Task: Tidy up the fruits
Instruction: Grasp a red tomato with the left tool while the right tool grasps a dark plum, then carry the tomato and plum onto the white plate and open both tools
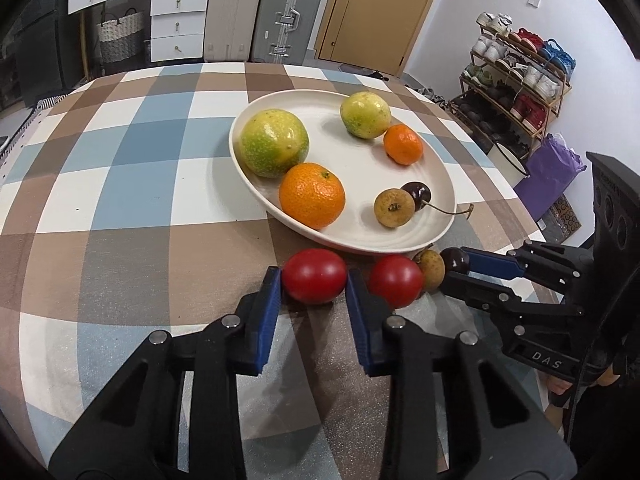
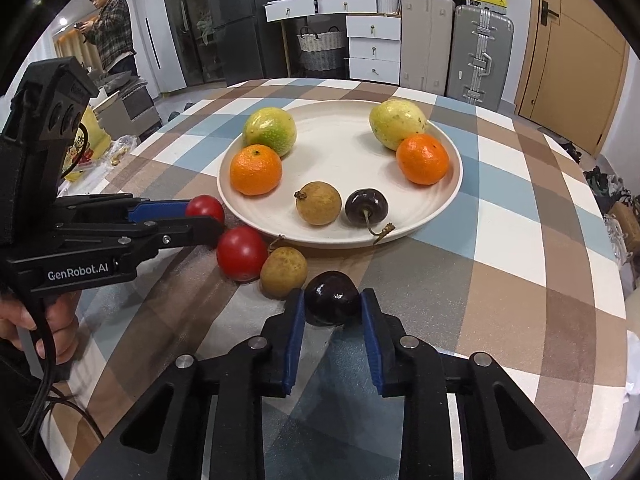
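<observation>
A cream plate point(image 1: 352, 148) point(image 2: 340, 160) holds two green-yellow fruits, two oranges, a longan point(image 1: 394, 207) and a dark cherry point(image 1: 417, 195). My left gripper point(image 1: 314, 280) point(image 2: 202, 216) is shut on a red tomato point(image 1: 315, 276) point(image 2: 205, 207) on the cloth just before the plate. A second tomato point(image 1: 396, 286) point(image 2: 241, 253) and a loose longan point(image 1: 430, 269) point(image 2: 284, 272) lie between the grippers. My right gripper point(image 2: 332, 302) point(image 1: 450, 268) is shut on a dark cherry point(image 2: 332, 298) point(image 1: 455, 260) on the cloth.
The table has a checked cloth point(image 1: 140, 168). Beyond it stand suitcases point(image 1: 288, 12), white drawers point(image 1: 176, 20) and a shoe rack point(image 1: 516, 76). A person point(image 2: 110, 28) stands at the far left in the right wrist view, near a yellow bag point(image 2: 86, 144).
</observation>
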`<state>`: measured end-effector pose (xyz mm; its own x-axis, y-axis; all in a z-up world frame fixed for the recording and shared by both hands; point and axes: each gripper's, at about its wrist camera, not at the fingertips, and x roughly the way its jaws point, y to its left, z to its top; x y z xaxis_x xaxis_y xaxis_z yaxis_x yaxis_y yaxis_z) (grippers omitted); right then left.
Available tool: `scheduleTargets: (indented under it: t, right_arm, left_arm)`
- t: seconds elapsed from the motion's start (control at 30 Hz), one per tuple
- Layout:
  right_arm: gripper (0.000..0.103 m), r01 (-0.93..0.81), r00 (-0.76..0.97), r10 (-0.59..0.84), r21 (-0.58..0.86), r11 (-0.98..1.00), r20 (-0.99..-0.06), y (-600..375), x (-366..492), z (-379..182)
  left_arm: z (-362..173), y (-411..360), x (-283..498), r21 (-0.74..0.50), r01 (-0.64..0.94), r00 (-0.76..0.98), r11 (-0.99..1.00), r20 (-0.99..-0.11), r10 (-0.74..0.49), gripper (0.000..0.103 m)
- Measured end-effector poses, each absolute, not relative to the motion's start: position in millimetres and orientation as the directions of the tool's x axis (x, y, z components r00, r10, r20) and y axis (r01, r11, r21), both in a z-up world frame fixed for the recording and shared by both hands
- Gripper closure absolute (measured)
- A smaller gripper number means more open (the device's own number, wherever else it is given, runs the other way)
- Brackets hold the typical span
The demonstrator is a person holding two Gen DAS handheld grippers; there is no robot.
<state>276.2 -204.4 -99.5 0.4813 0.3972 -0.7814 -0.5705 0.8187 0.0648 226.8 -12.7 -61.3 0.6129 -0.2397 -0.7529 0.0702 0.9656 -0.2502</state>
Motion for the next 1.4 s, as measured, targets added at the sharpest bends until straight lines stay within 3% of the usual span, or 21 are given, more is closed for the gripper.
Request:
scheduleTargets:
  t: [1.4]
  right_arm:
    - [0.075, -0.542, 0.603, 0.485, 0.120, 0.832, -0.633, -224.4, 270.1, -33.6]
  left_arm:
    - [13.7, -12.2, 212.0, -0.206, 0.086, 0.731, 0.975, -0.651, -0.202, 0.073]
